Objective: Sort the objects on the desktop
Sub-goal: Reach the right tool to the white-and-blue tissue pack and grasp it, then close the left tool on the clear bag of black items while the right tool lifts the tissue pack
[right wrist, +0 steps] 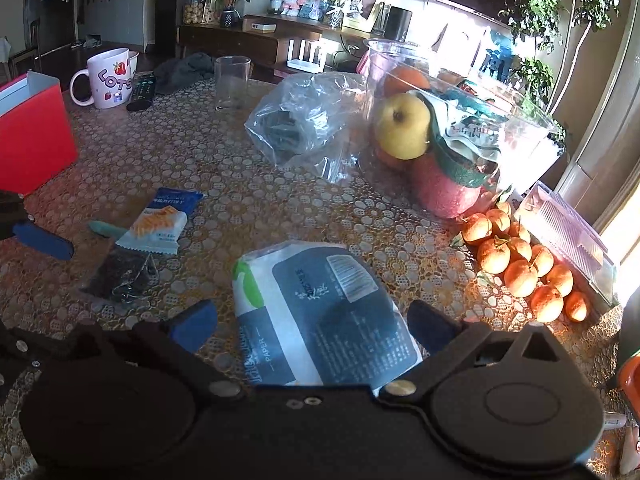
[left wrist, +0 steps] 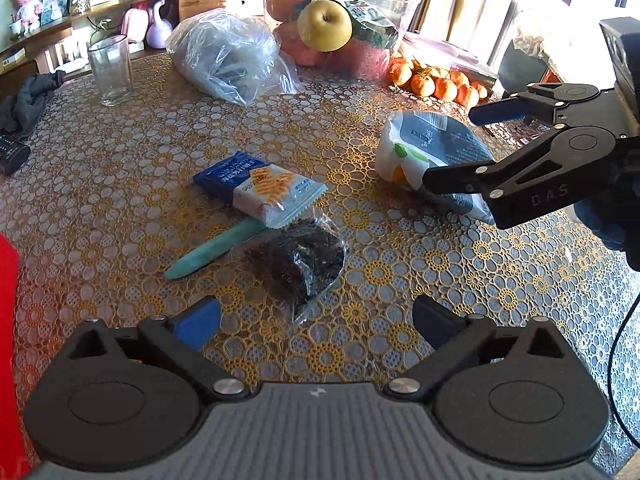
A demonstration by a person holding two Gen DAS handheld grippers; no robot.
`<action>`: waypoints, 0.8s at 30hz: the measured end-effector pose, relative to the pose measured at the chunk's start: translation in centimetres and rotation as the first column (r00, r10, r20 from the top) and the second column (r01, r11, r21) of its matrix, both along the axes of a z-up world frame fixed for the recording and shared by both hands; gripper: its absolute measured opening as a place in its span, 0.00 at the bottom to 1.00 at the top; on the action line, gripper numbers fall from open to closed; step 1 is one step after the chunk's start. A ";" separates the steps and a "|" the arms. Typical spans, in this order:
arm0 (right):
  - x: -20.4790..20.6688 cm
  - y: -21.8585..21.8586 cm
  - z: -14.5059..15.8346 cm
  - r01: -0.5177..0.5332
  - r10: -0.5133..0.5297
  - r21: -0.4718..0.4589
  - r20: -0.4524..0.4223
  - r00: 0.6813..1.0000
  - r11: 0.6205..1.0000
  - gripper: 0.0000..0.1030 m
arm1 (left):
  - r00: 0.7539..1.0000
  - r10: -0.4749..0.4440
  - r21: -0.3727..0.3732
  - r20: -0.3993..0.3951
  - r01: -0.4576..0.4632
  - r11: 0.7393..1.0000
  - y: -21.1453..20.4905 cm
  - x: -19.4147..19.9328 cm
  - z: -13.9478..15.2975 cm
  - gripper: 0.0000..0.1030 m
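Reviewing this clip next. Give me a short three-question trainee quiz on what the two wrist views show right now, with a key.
1. True or false: the right gripper is already clamped on the tissue pack.
2. Multiple choice: what lies partly under the cracker packet? A) a remote control B) a teal knife-shaped tool C) a mandarin
3. Fill in: the empty drinking glass stands ____ on the table.

Key
1. False: its jaws are spread wide on either side of the pack, not closed on it.
2. B: the teal tool runs under the packet's edge, beside the bag of dark dried stuff.
3. Upright.
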State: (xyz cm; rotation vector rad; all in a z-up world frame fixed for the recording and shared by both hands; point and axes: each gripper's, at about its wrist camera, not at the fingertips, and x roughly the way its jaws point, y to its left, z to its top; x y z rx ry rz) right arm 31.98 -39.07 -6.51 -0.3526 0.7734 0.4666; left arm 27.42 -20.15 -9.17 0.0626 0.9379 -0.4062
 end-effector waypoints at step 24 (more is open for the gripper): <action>1.7 -0.1 -2.1 0.038 -0.038 -0.033 -0.012 0.999 0.999 0.87 | 0.996 0.005 0.042 0.085 -0.009 0.999 -0.9 1.0 -1.0 0.85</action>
